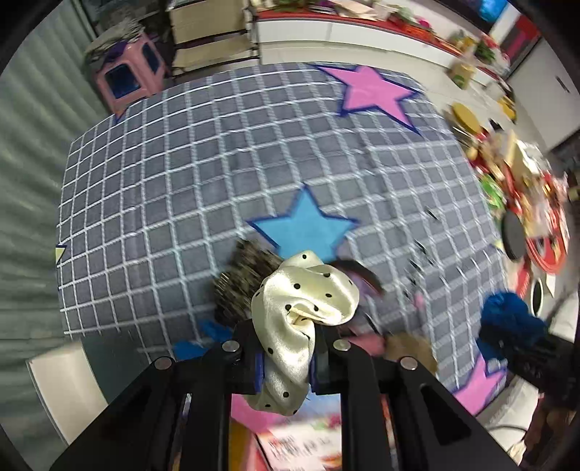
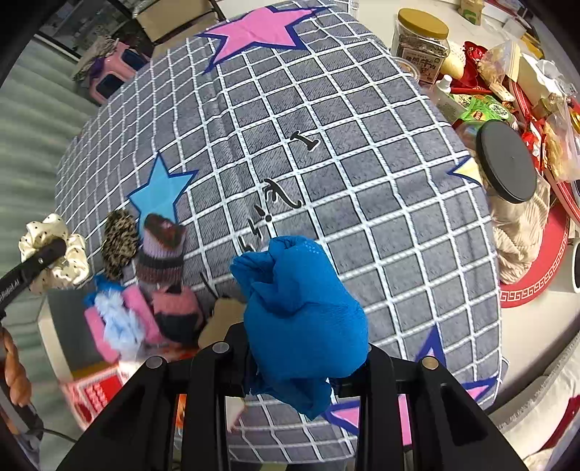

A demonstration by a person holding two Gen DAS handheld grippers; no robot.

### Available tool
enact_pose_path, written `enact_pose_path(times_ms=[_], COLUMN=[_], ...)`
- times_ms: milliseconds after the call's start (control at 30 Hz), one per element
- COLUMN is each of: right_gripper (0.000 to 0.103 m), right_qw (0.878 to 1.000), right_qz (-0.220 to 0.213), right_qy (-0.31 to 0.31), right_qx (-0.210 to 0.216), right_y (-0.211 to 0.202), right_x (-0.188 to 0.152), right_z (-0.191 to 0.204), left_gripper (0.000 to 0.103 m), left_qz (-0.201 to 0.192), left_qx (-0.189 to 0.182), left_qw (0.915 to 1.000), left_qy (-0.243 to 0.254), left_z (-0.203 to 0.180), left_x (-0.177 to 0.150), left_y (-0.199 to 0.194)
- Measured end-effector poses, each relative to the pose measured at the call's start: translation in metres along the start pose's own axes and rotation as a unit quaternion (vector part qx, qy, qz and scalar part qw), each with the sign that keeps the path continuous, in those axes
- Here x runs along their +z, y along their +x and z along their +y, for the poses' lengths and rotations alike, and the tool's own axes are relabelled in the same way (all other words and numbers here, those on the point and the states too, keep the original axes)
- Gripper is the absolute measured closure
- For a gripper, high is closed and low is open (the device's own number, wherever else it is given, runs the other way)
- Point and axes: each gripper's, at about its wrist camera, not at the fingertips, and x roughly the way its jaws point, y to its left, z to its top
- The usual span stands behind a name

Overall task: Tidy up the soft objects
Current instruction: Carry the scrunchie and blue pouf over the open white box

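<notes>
Cream satin with black dots: a scrunchie is pinched between the closed jaws of the left gripper, its loops bulging above and below the pads and hanging clear of the surface beneath. In the right wrist view the same scrunchie appears at the far left, clamped on the black finger of that gripper. The right gripper is closed on a bunched blue mesh cloth, which fills the space between its fingers and spills below them; in the left wrist view this cloth shows as a dark blue blurred mass at the right edge.

Beneath both grippers lies a grey quilt with a white grid, printed with a pink star and a light blue star. Near the light blue star rests a group of soft items: a leopard-print scrunchie, a striped knitted sock in purple, brown and pink, a pink-and-black knitted piece, and a fluffy pale blue item lying on something pink. These lie close together, some touching, at the quilt's edge.

To the right of the quilt stand a jar with a black lid, a jar with a yellow lid, and a heap of snack packets on a red mat.
</notes>
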Motion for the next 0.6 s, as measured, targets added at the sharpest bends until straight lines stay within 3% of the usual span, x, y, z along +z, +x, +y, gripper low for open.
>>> enact_pose_path(times_ms=[133, 233, 367, 600], right_gripper=[0.072, 0.072, 0.072, 0.072], right_qw=[1.000, 0.999, 0.999, 0.996], right_qz=[0.005, 0.004, 0.006, 0.021], right_qy=[-0.017, -0.027, -0.044, -0.074], right_qx=[0.012, 0.017, 0.025, 0.044], right_y=[-0.025, -0.026, -0.026, -0.031], right_x=[-0.017, -0.025, -0.035, -0.067], right_z=[-0.014, -0.014, -0.015, -0.024], left_gripper=[0.084, 0.084, 0.084, 0.084], left_qz=[-0.001, -0.002, 0.004, 0.013], left_qx=[-0.010, 0.000, -0.014, 0.005], left_qw=[0.9997, 0.9994, 0.9990, 0.9988], left_qy=[0.020, 0.035, 0.042, 0.048], left_z=[-0.020, -0.039, -0.060, -0.089], left_x=[-0.034, -0.055, -0.082, -0.121], left_y=[-0.029, -0.042, -0.053, -0.063])
